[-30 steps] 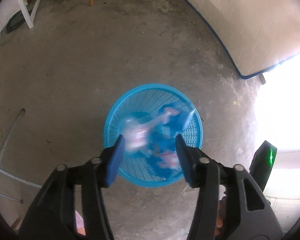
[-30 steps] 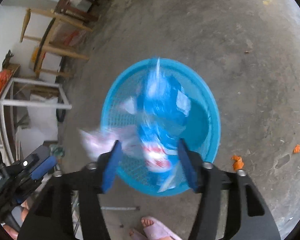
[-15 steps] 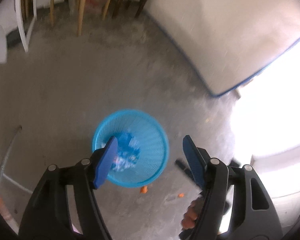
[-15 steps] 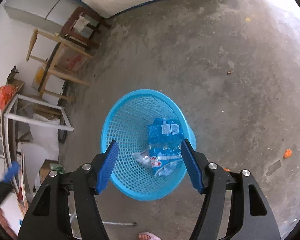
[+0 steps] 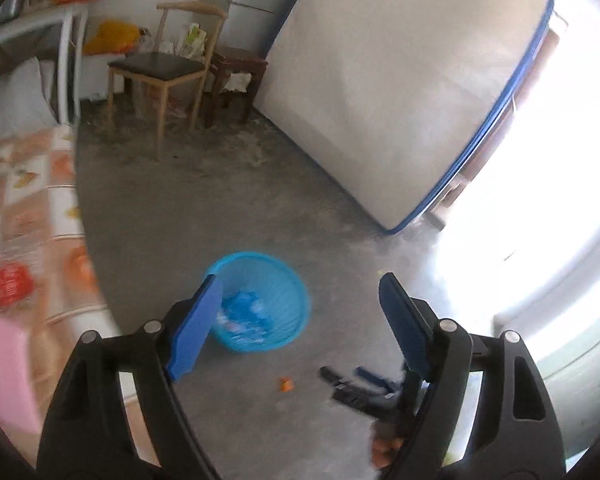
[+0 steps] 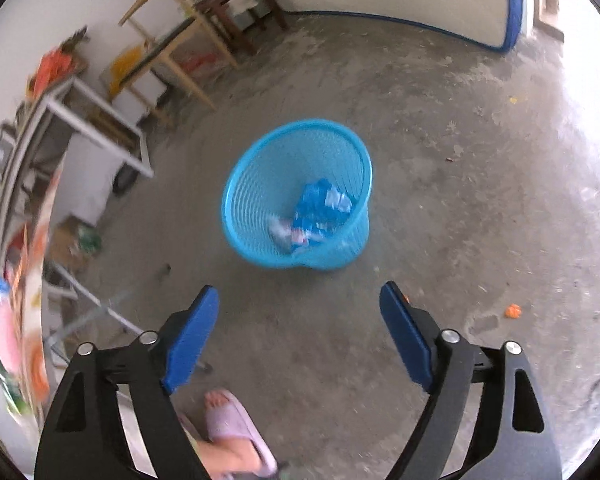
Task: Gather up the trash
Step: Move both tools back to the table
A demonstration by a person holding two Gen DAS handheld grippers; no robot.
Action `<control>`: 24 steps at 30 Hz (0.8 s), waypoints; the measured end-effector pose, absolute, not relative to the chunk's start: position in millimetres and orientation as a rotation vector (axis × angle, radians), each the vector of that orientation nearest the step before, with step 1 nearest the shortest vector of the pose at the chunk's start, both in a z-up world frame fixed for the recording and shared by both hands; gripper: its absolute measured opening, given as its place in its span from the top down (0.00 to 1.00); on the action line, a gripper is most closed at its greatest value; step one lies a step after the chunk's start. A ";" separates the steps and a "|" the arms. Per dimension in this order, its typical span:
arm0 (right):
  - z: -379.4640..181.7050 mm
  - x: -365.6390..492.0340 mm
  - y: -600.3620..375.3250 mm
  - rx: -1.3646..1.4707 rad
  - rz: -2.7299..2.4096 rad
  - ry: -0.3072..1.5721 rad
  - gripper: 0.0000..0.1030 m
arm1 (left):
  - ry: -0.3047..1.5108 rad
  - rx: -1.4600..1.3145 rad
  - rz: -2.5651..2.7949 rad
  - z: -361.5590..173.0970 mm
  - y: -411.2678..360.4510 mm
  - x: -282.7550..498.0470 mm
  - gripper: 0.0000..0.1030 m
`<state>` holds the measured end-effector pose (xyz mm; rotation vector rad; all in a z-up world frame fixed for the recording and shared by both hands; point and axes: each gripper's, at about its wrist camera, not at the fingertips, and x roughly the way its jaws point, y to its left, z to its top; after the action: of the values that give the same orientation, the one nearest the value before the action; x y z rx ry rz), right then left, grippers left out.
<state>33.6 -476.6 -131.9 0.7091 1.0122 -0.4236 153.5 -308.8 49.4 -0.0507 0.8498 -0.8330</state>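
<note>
A blue mesh trash basket (image 6: pixel 244 200) stands on the concrete floor and also shows in the left wrist view (image 5: pixel 296 292). Crumpled blue and white wrappers (image 6: pixel 316 216) lie inside it. My left gripper (image 5: pixel 300 320) is open and empty, raised well above the basket. My right gripper (image 6: pixel 298 332) is open and empty, above the floor short of the basket. Small orange scraps lie on the floor (image 6: pixel 513 311), and one shows in the left wrist view (image 5: pixel 286 385). The other gripper shows low in the left wrist view (image 5: pixel 364 390).
A mattress (image 5: pixel 400 80) leans against the wall at the back right. A wooden chair (image 5: pixel 160 68) and a dark stool (image 5: pixel 236 76) stand at the back. A table with a patterned cloth (image 5: pixel 28 208) is at the left. A foot in a pink slipper (image 6: pixel 228 424) is near.
Both grippers have risen and drawn back from the basket, which now looks smaller and farther. The wrappers that were falling between the fingers now lie in the basket.
</note>
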 end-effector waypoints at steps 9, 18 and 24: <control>-47.5 71.8 -395.0 0.294 -0.434 0.946 0.07 | 0.779 0.071 -0.656 34.1 -182.4 113.9 0.08; 42.4 103.7 -285.2 -0.084 -0.306 0.703 0.06 | 0.819 -0.073 -0.445 11.7 -58.3 99.8 0.08; 71.8 104.8 -251.4 0.047 -0.068 0.602 0.06 | 0.756 -0.123 -0.426 6.1 -26.7 97.6 0.08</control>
<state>104.8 -251.4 71.8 0.0470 0.6021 -0.0677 97.6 -26.7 6.1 -0.1231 0.7561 -0.4261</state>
